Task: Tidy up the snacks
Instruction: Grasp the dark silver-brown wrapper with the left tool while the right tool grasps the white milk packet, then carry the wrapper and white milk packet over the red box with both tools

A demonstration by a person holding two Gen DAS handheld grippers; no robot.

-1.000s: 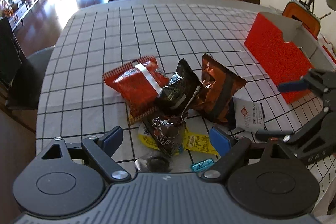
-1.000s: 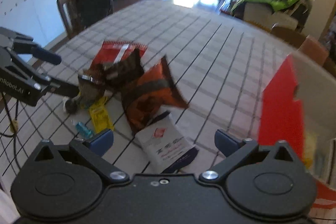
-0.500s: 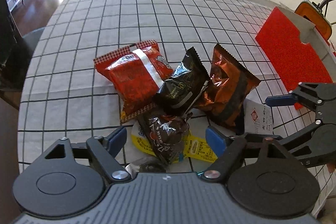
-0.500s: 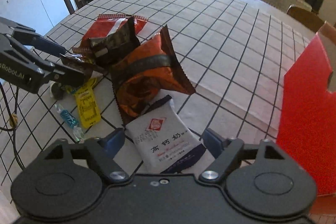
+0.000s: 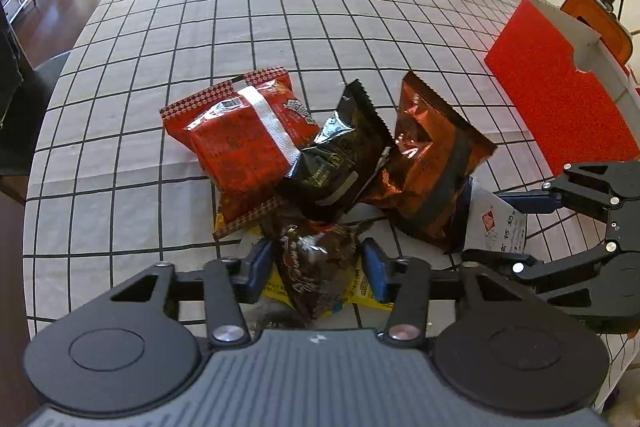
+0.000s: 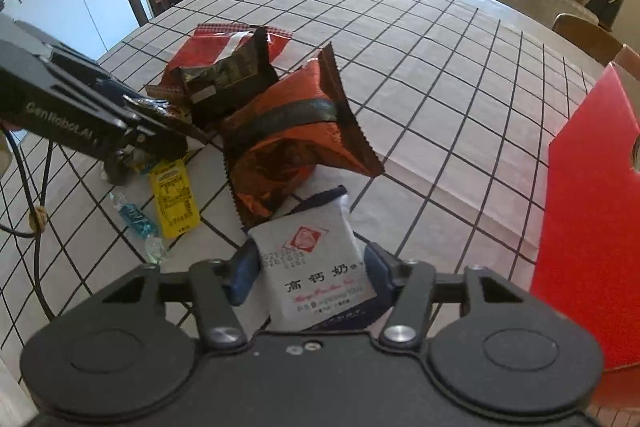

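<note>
A pile of snack packets lies on the checked tablecloth: a red packet [image 5: 244,139], a black packet [image 5: 340,163], an orange-brown packet [image 5: 432,163], a yellow packet [image 6: 174,197] and a small blue candy [image 6: 136,219]. My left gripper [image 5: 316,263] is shut on a dark brown packet [image 5: 316,267] at the near edge of the pile. My right gripper [image 6: 306,279] is shut on a white milk packet [image 6: 316,267] beside the orange-brown packet [image 6: 296,135]; it also shows in the left wrist view [image 5: 516,227].
A red box [image 5: 560,95] with an open top stands at the right of the table, also in the right wrist view [image 6: 588,223]. Chairs stand around the table's far and left edges. A black cable hangs off the table's left edge [image 6: 36,227].
Both grippers moved forward into the pile and closed: the left on the dark brown packet, the right on the white milk packet.
</note>
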